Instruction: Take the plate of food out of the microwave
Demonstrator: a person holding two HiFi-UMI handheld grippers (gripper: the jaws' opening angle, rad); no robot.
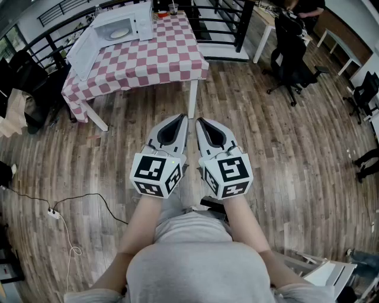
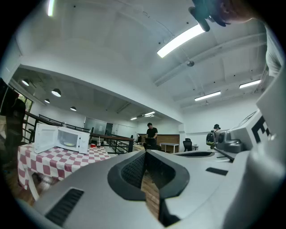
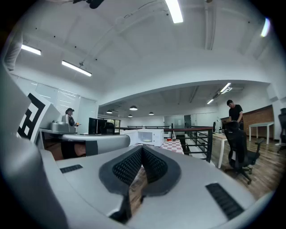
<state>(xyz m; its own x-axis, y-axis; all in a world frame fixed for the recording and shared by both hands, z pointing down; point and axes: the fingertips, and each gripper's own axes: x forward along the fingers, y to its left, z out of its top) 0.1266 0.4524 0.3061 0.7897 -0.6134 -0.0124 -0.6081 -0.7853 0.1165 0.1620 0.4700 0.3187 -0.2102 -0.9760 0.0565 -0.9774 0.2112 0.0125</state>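
A white microwave (image 1: pixel 125 23) stands with its door (image 1: pixel 83 52) swung open at the far end of a red-and-white checkered table (image 1: pixel 160 56). Inside it lies a plate of food (image 1: pixel 118 34). My left gripper (image 1: pixel 180 117) and right gripper (image 1: pixel 200 120) hang side by side over the wooden floor, well short of the table, both shut and empty. The left gripper view has the microwave (image 2: pixel 60 139) at the left with the plate (image 2: pixel 69 144) in it, beyond the shut left gripper (image 2: pixel 145 152). In the right gripper view the microwave (image 3: pixel 145 136) sits straight ahead of the right gripper (image 3: pixel 142 148).
A cup (image 1: pixel 173 9) and a red bowl (image 1: pixel 161 13) stand behind the microwave. Black railings (image 1: pixel 213 23) run past the table. An office chair (image 1: pixel 290 65) and a person (image 1: pixel 308 7) are at the back right. A power strip (image 1: pixel 54 213) with its cable lies on the floor at left.
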